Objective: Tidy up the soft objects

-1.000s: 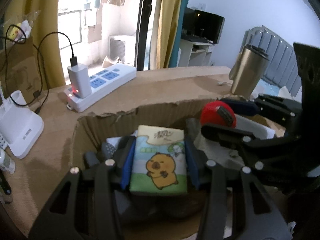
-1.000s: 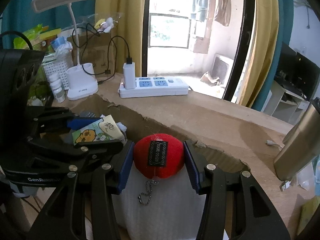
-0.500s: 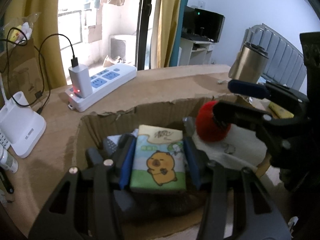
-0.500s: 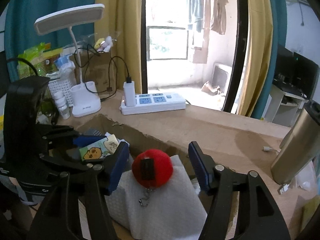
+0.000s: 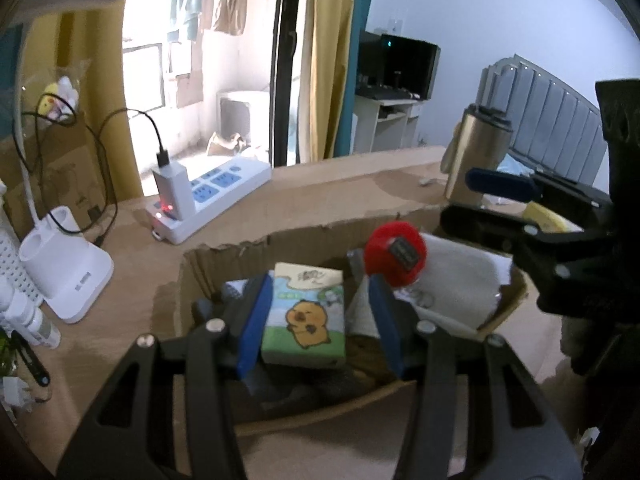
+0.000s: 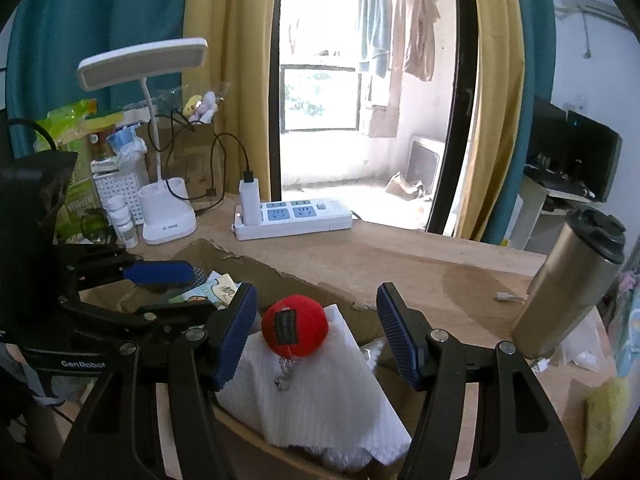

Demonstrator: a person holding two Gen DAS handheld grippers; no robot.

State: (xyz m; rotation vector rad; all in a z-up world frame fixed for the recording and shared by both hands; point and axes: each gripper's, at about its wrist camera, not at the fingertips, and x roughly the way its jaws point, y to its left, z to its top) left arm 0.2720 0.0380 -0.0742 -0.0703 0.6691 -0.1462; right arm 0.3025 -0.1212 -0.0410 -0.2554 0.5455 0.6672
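Note:
A torn cardboard box sits on the wooden desk. Inside it lies a tissue pack printed with a cartoon capybara. My left gripper hangs over the pack, open; the left pad is close against its side and a gap shows at the right pad. Beside it a red plush ball with a black label and a small chain rests on a white foam sheet. My right gripper is open around the ball, with both pads well clear of it.
Behind the box lie a white power strip with a charger plugged in and a white lamp base. A steel tumbler stands at the right. Bottles and a white basket crowd the left edge.
My right gripper let go of the red ball and drew back and up, leaving it on the foam. My left gripper loosened from the tissue pack and rose a little.

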